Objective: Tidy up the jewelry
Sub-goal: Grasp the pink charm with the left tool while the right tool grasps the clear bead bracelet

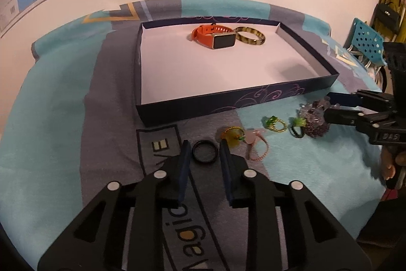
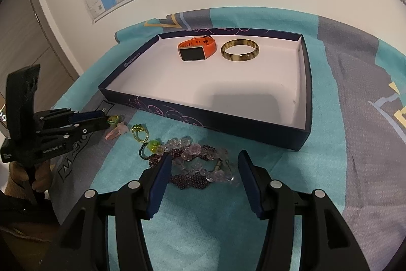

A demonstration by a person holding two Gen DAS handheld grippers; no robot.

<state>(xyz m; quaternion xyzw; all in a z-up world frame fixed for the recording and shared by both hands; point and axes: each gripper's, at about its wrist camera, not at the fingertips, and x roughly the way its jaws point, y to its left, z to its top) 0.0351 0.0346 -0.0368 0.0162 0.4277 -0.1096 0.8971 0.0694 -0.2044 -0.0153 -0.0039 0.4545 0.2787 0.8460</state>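
A black ring (image 1: 200, 159) lies on the cloth between the blue pads of my left gripper (image 1: 204, 144), which stand close on either side of it with a thin gap showing. My right gripper (image 2: 203, 164) is open, its fingers straddling a purple and clear beaded bracelet (image 2: 192, 151) on the cloth. The shallow dark blue box (image 1: 238, 103) holds an orange watch (image 1: 215, 38) and a tortoiseshell bangle (image 1: 250, 43) at its far side. The right wrist view shows the same box (image 2: 203, 116), watch (image 2: 195, 50) and bangle (image 2: 239, 58).
Between the grippers lie a gold ring with a green stone (image 1: 275, 123), a yellow-green ring (image 1: 232, 133) and a pink beaded loop (image 1: 256, 144). A teal and grey cloth (image 2: 330, 169) covers the table. A map hangs on the wall; a blue chair (image 1: 365, 40) stands at the right.
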